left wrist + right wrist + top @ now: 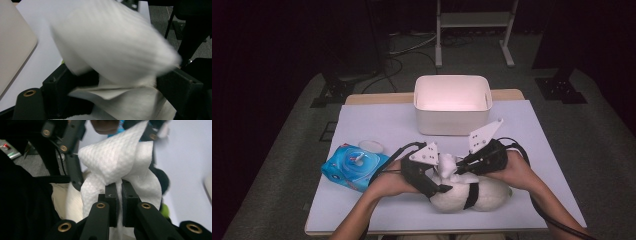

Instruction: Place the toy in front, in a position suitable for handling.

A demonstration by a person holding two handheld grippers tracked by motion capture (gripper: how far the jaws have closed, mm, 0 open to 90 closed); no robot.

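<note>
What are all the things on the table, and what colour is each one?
tissue: one, white, pinched in the right hand-held gripper, near table edge
soft pouch: one, cream with a black strap, near edge under the grippers
wet-wipe pack: one, blue, left side of table
lid: one, whitish, just behind the pack
bin: one, white, far middle of table
table: one, white top
frame: one, pale metal, on the floor behind
left hand-held gripper: one, black, around the pouch
right hand-held gripper: one, black, shut on tissue
</note>
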